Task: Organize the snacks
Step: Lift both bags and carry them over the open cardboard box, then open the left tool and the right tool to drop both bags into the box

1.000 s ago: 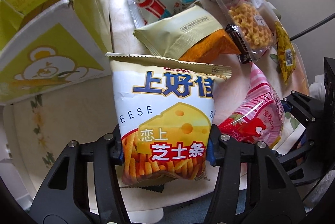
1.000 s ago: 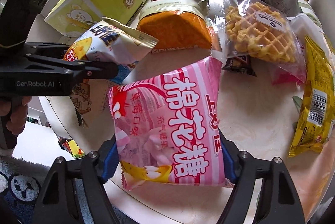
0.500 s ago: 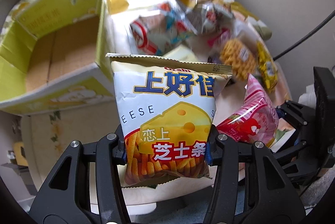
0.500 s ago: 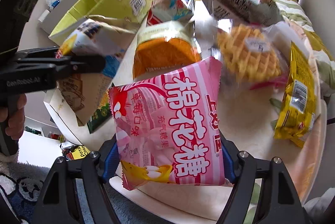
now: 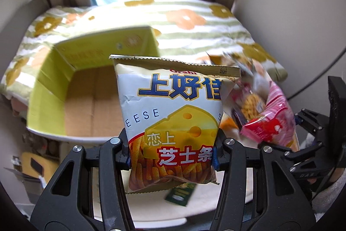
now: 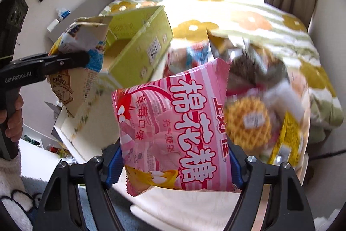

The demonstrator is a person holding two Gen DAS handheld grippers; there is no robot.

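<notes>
Snacks sit in both grippers, held up above the surface: the left gripper is clamped on the lower part of a cheese-stick bag, in front of an open yellow-green cardboard box at left. To the right, the right gripper is clamped on a pink marshmallow bag, with a blurred pile of other snack packets lying on the surface beyond it.

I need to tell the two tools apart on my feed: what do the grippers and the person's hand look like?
Both grippers are black plastic frames with triangular cut-outs, silver screws and blue pads on the fingers. The left gripper seen from the right wrist view carries white "GenRobot.AI" lettering on its side; the hand wraps its dark handle above a white fluffy sleeve. The right gripper looks the same. No cables show on either.
</notes>
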